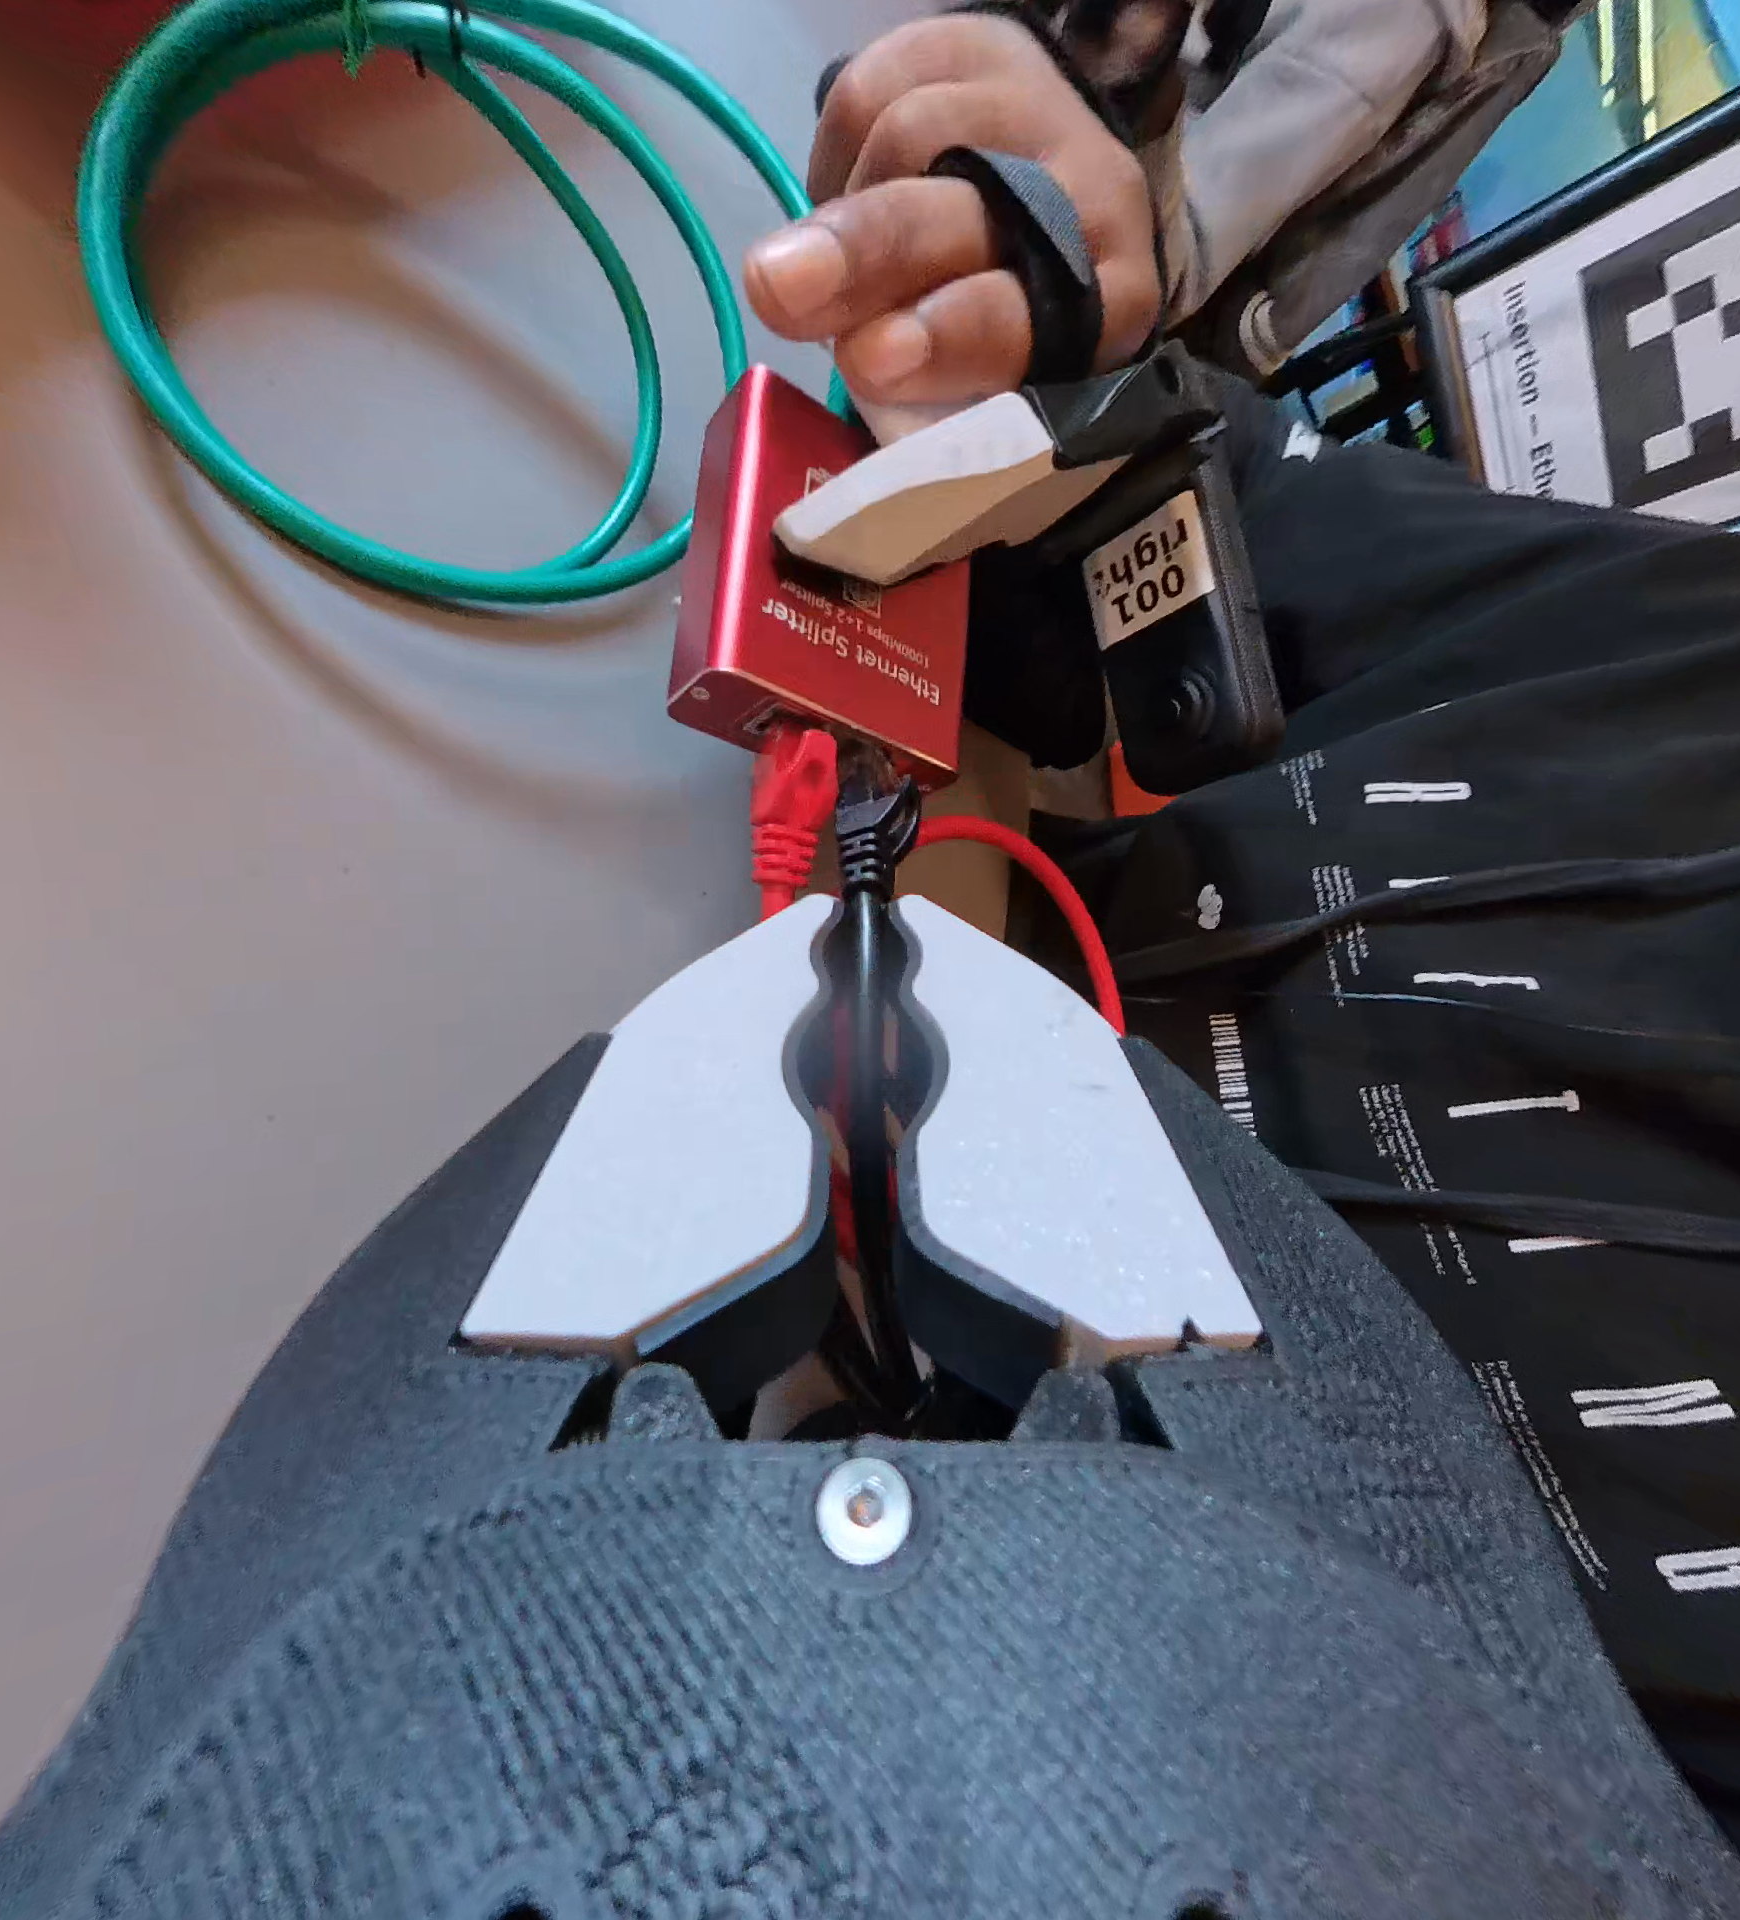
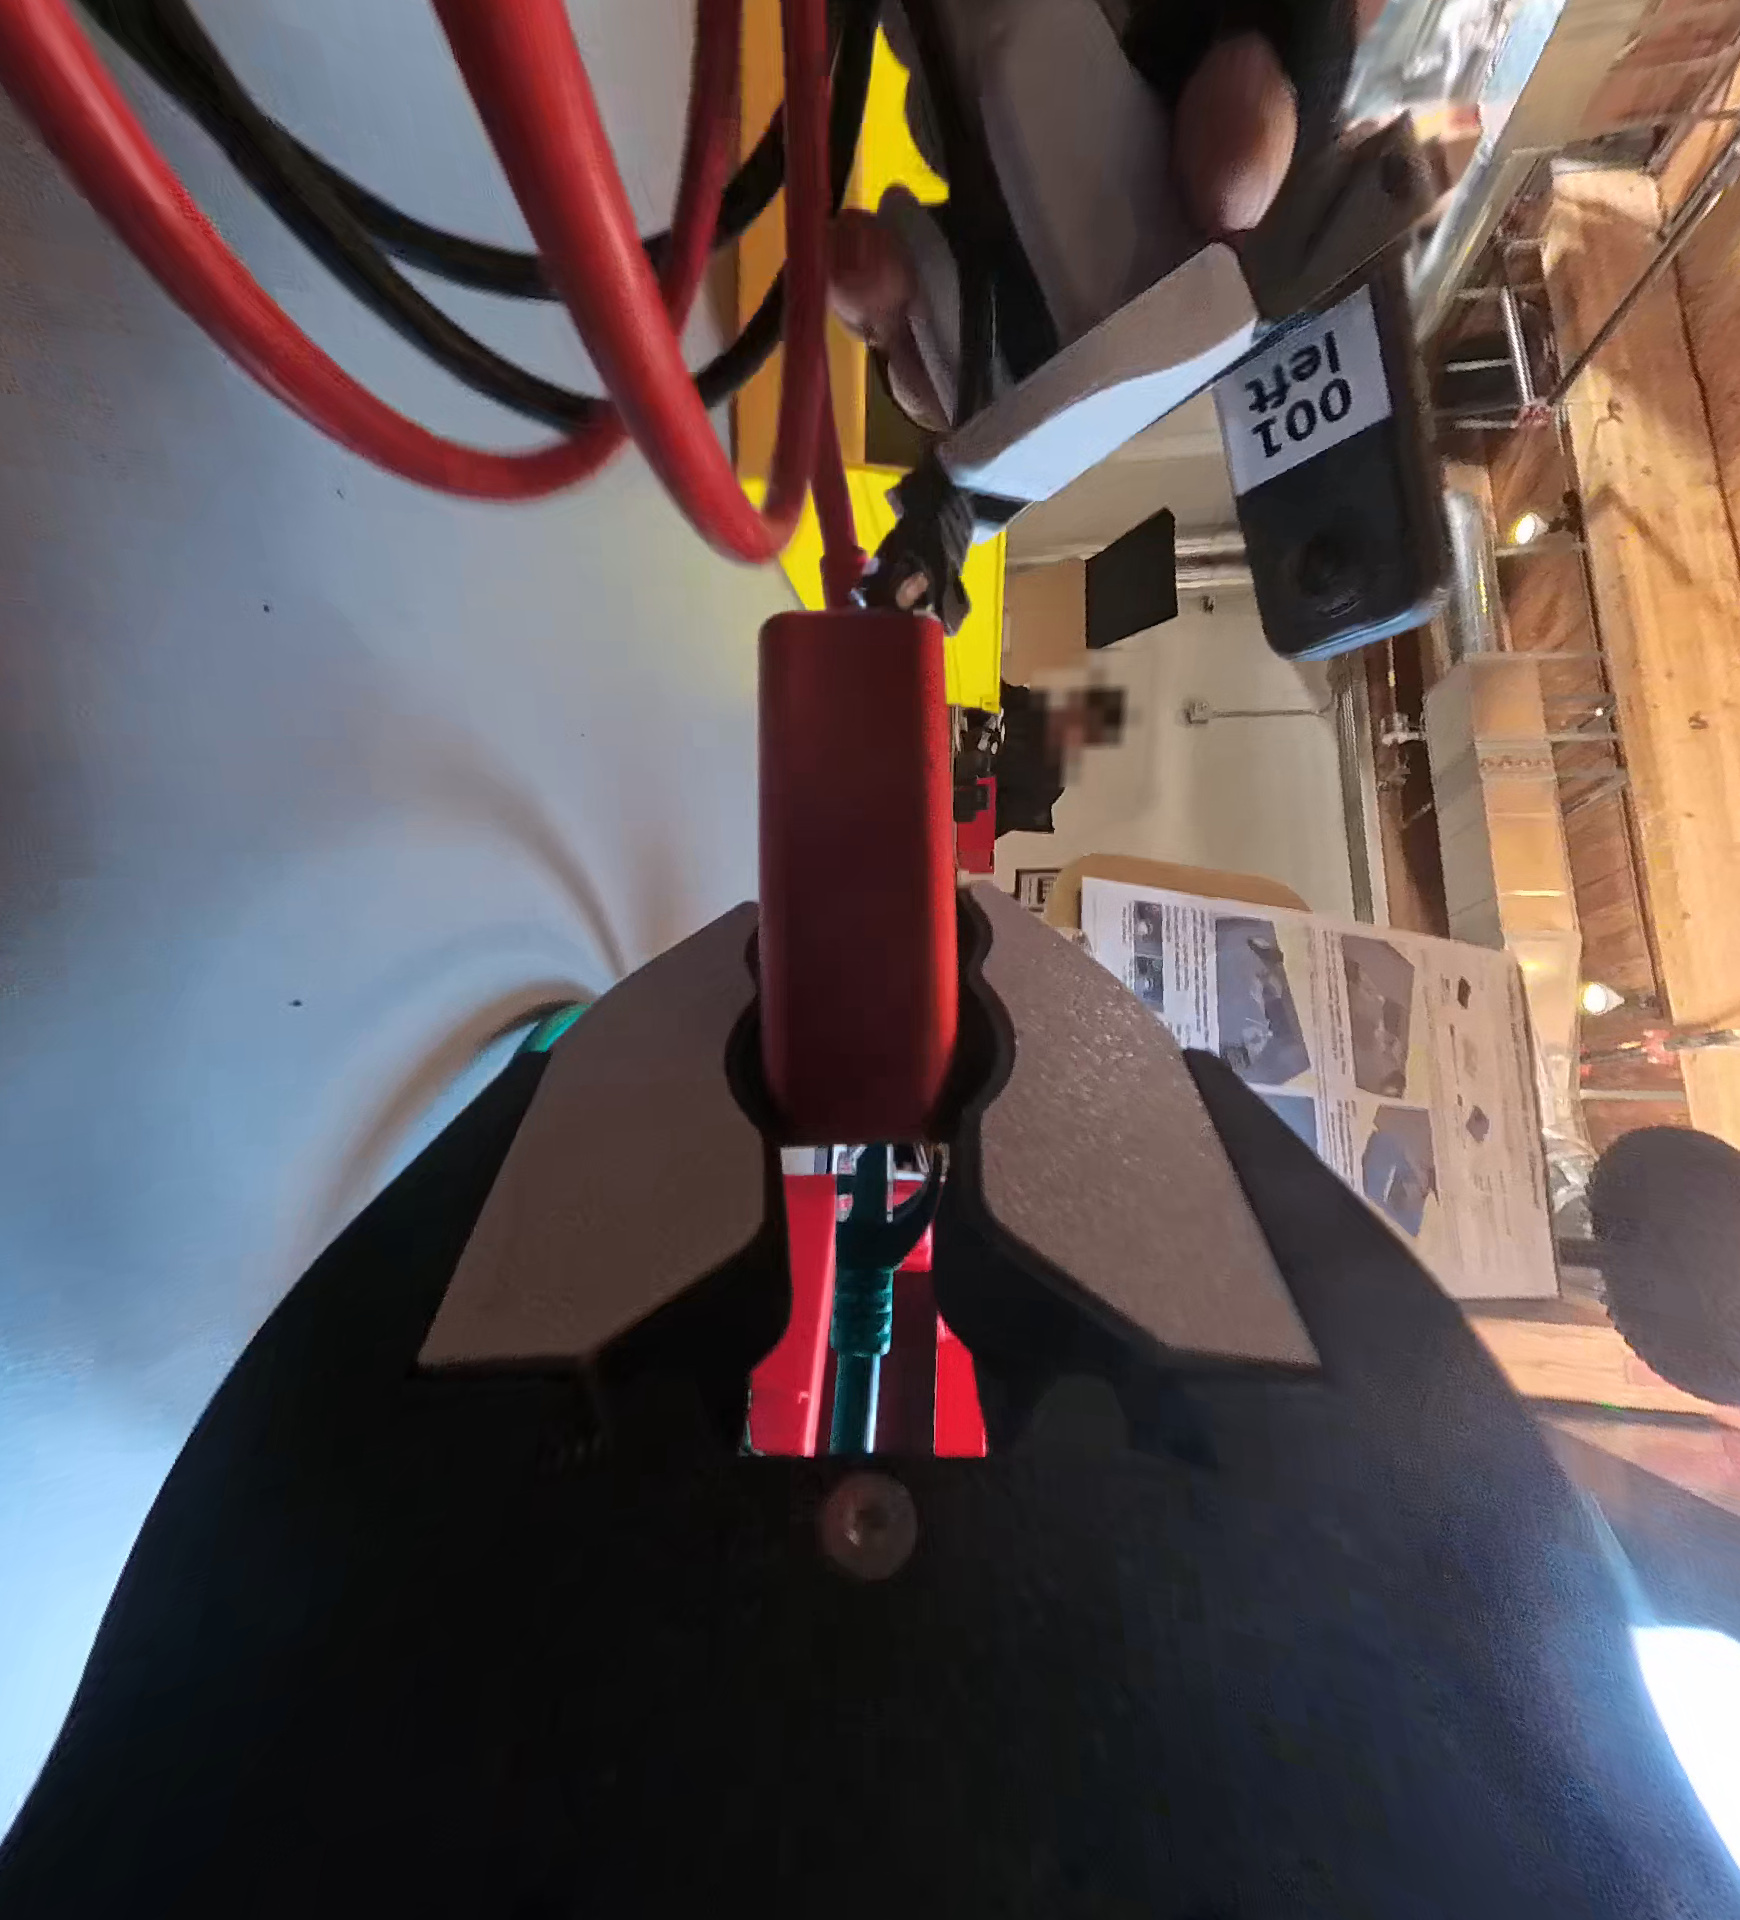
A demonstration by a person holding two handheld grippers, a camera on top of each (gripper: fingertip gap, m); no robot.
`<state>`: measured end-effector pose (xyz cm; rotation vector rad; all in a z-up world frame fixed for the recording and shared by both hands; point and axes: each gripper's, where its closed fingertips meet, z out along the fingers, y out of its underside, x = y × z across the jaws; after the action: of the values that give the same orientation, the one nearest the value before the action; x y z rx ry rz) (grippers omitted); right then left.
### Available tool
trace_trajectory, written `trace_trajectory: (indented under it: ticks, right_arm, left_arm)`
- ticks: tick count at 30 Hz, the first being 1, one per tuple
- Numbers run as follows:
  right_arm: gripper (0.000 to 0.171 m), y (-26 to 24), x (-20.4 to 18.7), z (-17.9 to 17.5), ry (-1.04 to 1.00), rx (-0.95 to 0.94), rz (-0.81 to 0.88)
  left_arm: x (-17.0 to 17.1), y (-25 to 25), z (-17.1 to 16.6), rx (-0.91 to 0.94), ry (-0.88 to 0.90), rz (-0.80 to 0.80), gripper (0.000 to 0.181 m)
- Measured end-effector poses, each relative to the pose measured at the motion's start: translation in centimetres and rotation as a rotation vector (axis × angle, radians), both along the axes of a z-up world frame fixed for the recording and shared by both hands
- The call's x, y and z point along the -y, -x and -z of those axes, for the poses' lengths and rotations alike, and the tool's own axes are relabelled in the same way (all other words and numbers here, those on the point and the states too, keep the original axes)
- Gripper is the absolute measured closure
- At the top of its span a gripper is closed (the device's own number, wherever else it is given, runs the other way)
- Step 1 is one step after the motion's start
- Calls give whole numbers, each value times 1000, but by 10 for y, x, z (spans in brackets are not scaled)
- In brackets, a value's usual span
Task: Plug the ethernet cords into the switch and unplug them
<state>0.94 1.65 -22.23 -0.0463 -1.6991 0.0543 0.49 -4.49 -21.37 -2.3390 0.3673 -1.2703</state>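
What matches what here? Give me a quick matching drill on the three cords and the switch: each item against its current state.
Items:
1. black cord
2. red cord
3. green cord
4. switch

States:
A. coiled on the table
B. clamped in the right tongs
C. pinched in the left tongs, plug at a port
D. plugged in, not held

Pairs: 1-C, 2-D, 3-A, 4-B
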Motion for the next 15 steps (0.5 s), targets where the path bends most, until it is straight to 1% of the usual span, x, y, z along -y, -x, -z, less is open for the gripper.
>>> trace_trajectory:
  ticks: [3, 6, 9, 12, 15]
  right_arm:
    - [142, 1, -7, 2, 53, 5, 43]
    - [142, 3, -10, 2, 122, 27, 55]
    - [142, 2, -9, 1, 146, 32, 41]
    - [142, 2, -8, 3, 172, 48, 35]
    - [142, 2, -10, 6, 176, 66, 40]
  left_arm:
    - [-5, 3, 3, -44, -15, -31, 176]
    - [-7, 8, 5, -193, -124, 1, 175]
    - [-7, 9, 5, -295, -204, 30, 175]
    - [-4, 13, 11, -485, -334, 104, 175]
    - [-7, 22, 13, -688, -453, 123, 170]
